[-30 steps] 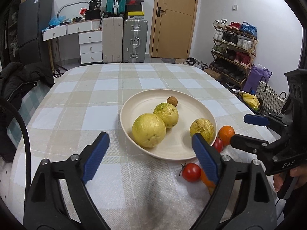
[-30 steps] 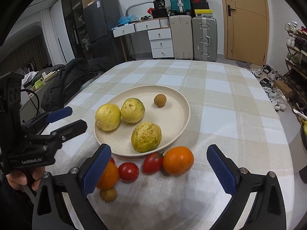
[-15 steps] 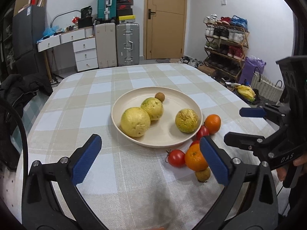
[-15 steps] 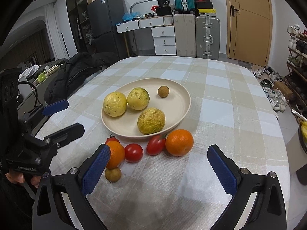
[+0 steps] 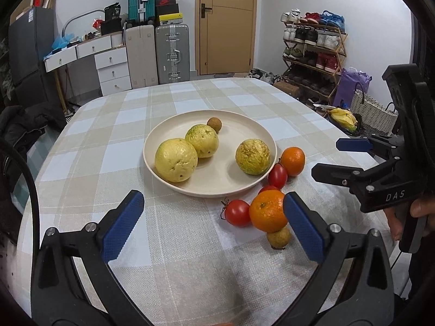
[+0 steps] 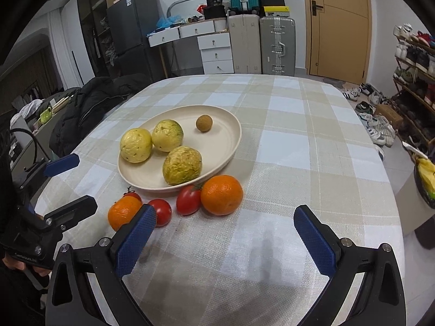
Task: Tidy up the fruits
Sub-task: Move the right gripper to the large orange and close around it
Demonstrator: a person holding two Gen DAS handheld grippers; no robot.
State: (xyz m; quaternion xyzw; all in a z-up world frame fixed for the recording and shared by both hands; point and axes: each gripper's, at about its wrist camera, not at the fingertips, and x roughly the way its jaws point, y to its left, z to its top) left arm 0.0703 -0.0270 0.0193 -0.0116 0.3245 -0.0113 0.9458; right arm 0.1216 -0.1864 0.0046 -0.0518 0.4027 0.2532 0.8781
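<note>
Left wrist view: your left claw [image 5: 212, 226] and right claw [image 6: 224, 235] hang released above the counter [image 5: 108, 146], near the fruit plate [image 5: 217, 184].

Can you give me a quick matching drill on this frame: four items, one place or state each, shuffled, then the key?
Items:
1. small brown fruit
2. larger orange
3. left tool
4. black jacket

Places or states:
A. open, holding nothing
B. beside the table, off its left edge
C. on the tablecloth, touching a tomato
D. in the plate, far side

Pairs: 1-D, 2-C, 3-A, 4-B
</note>
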